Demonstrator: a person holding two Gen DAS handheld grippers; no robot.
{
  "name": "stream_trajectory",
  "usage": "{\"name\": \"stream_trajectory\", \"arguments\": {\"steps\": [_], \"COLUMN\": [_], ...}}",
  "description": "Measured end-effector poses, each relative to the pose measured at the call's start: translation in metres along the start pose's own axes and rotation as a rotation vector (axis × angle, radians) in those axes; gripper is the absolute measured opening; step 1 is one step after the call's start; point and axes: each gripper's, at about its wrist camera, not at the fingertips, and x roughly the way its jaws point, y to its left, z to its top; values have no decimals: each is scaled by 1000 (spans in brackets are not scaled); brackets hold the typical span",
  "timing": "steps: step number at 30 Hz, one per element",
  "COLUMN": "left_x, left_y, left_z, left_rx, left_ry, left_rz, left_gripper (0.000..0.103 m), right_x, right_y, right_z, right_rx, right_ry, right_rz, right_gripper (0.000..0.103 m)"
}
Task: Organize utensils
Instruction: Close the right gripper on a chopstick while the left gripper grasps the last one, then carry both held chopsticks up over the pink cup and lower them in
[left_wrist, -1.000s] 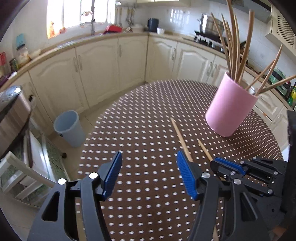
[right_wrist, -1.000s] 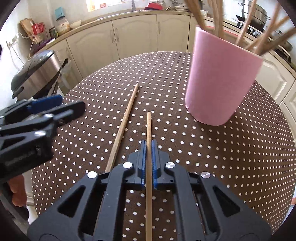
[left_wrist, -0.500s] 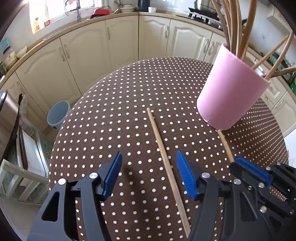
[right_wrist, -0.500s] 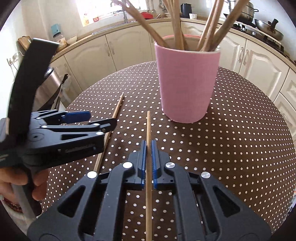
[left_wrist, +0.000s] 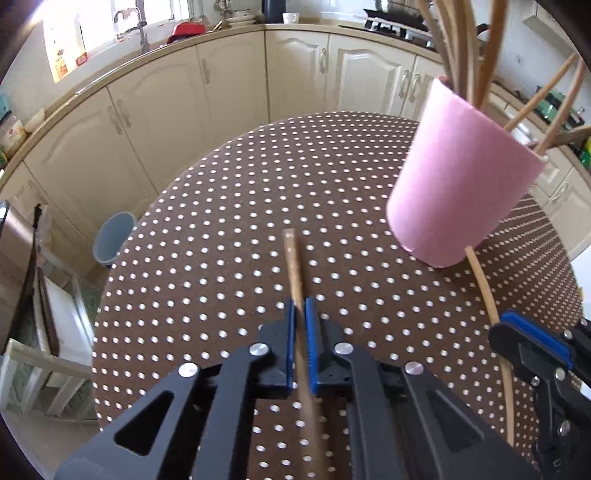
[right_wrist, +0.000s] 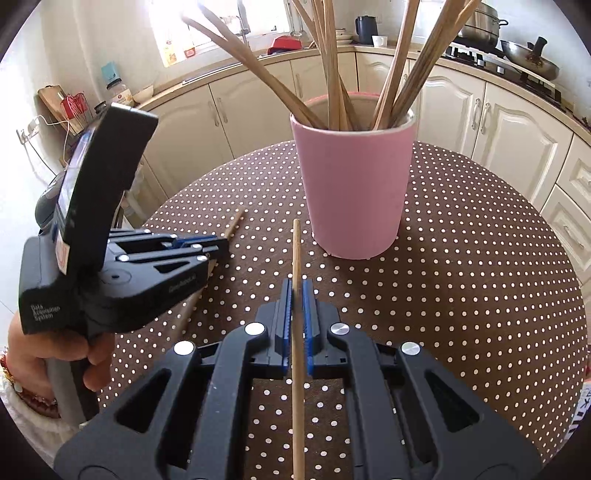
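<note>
My left gripper is shut on a wooden chopstick low over the brown polka-dot table. My right gripper is shut on a second chopstick, which points at the base of the pink cup. The cup holds several chopsticks and stands just ahead of the right gripper. In the left wrist view the cup is at upper right, with the right gripper and its chopstick at the right edge. The left gripper shows at left in the right wrist view.
Cream kitchen cabinets curve around behind the table. A blue-grey bin stands on the floor by the table's left edge. A stove with pans is at the back right.
My left gripper has closed on the chopstick that lay between its open jaws. My right gripper has lifted its chopstick and now sees the cup more from the front.
</note>
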Motion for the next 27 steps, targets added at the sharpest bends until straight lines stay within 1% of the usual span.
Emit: {"name": "stream_trajectory", "arguments": {"steps": [2,3,5,9,12,19,27], "left_x": [-7,-11,-18,-43,-64,-120,-167], "left_y": [0,-1,-5,-12,-15,-22,-27], "left_z": [-9,-11,-15,-17,-17,-31,-42], "left_rx": [11,18,27,35,49,58,66], "left_ry": [-23,-32,-47,-101,-153,-259,-338], "left_rz": [-5,-28,-44,-74,-89,-127,-181], "left_gripper": [6,6,6,6,6,6,6], "right_x": [-1,-3,-10,-26,-43,-87,-133], "right_y": [4,5,6,8,10,12,24], "right_z": [1,1,2,4,6,9,6], "right_rx": [0,1,5,11,10,7,4], "right_ry": [-7,-11,-19,-48,-81,-163,-249], "right_rz": [0,-1,1,8,9,10,5], "right_gripper": [6,6,6,6,6,6,6]}}
